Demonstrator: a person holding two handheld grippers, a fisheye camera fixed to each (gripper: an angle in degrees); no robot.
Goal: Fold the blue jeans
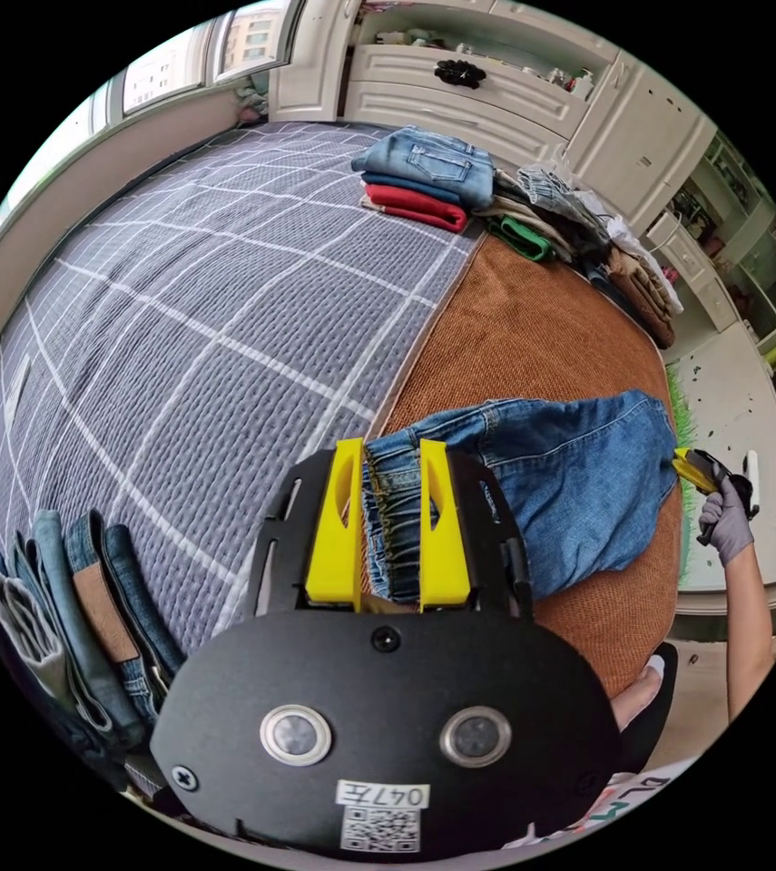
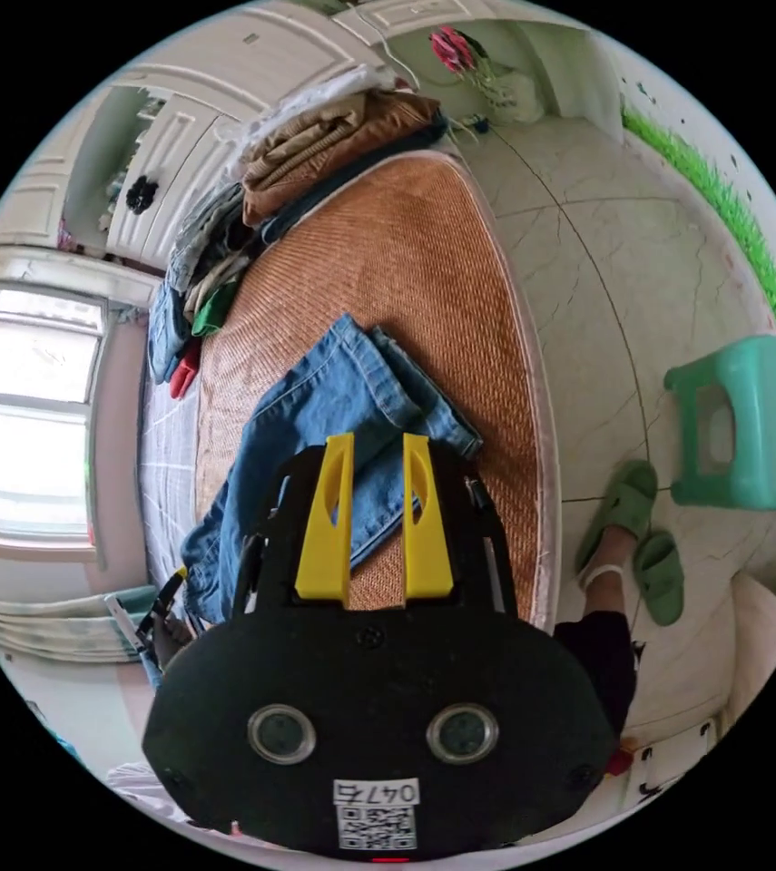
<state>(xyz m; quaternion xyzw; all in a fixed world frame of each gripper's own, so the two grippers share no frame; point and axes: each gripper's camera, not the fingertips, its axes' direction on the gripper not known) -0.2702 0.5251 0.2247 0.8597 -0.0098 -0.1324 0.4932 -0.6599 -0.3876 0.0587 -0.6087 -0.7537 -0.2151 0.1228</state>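
Left gripper (image 1: 388, 535) is clamped on the jeans' (image 1: 578, 481) waistband; right gripper (image 2: 367, 522), jaws parted, is held over the hems, the jeans stretched lengthwise between.

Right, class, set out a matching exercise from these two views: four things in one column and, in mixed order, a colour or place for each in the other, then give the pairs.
Things:
1. blue jeans
2. stool
3. woven mat
4. grid quilt

Descriptions:
A. grey with white lines
B. green, standing on the floor
C. orange-brown, under the jeans
D. waistband between the left gripper's yellow jaws

Pairs: 1-D, 2-B, 3-C, 4-A
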